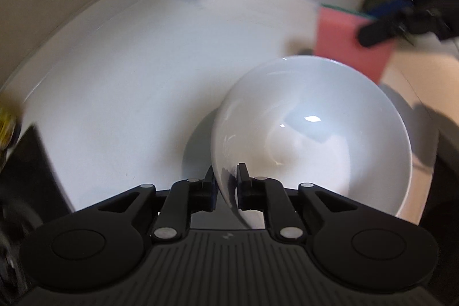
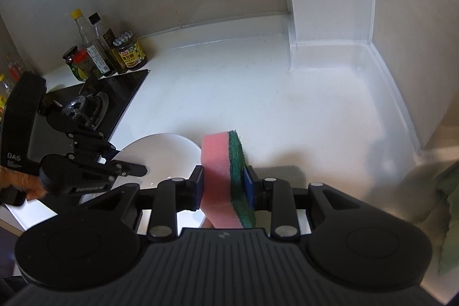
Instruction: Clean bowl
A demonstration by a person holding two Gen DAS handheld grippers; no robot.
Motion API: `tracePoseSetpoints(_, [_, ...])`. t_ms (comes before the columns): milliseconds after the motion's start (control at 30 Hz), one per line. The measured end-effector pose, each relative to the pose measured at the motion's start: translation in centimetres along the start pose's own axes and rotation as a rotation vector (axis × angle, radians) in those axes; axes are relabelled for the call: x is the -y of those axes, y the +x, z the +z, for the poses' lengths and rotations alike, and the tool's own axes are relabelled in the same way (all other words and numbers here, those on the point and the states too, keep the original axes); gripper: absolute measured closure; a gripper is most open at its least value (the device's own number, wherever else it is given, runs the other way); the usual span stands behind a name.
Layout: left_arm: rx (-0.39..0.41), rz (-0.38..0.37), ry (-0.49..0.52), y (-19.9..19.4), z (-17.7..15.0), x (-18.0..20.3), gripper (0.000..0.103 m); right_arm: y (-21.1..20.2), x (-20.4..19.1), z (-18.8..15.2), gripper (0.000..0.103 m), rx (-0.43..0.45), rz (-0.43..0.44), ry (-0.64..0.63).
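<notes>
A white bowl is held tilted above the white counter; my left gripper is shut on its near rim, one finger inside and one outside. The bowl also shows in the right wrist view, left of centre, with my left gripper on its rim. My right gripper is shut on a pink sponge with a green scouring side. In the left wrist view the sponge hangs just beyond the bowl's far rim, held by my right gripper, which is blurred.
A white counter runs to a corner with beige walls. A black stove lies at left, with sauce bottles and jars behind it. A crumpled cloth sits at the right edge.
</notes>
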State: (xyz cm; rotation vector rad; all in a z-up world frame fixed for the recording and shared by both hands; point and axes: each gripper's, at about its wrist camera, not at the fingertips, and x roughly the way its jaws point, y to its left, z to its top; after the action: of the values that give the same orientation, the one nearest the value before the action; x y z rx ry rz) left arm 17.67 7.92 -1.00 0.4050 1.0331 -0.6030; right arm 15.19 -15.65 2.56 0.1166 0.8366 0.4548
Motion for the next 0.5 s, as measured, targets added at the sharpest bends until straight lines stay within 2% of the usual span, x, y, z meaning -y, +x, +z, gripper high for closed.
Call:
tracePoseSetpoints(67, [0.009,-0.004,-0.075,-0.1,-0.2,-0.6,0.090,0.1,0.2,0.1,0.078,0.001,0.006,0.011])
tracePoseSetpoints(200, [0.014,0.024,-0.362,-0.8,-1.5,-1.4,0.090,0.1,0.4,-0.5,0.078,-0.006,0.020,0.031])
tracePoseSetpoints(300, [0.036,0.029,-0.421,-1.3,-2.4,-1.0,0.094,-0.3,0.2,-1.2,0.078,-0.021,0.028,0.038])
tracePoseSetpoints(400, [0.031,0.033,-0.317,-1.1,-2.1,-0.7,0.098,-0.7,-0.2,-1.5,0.078,-0.056,0.035,0.017])
tracePoseSetpoints(500, [0.022,-0.016,-0.192,-0.6,-1.3,-1.2,0.098,-0.8,0.0,-1.3,0.078,-0.068,0.056,-0.003])
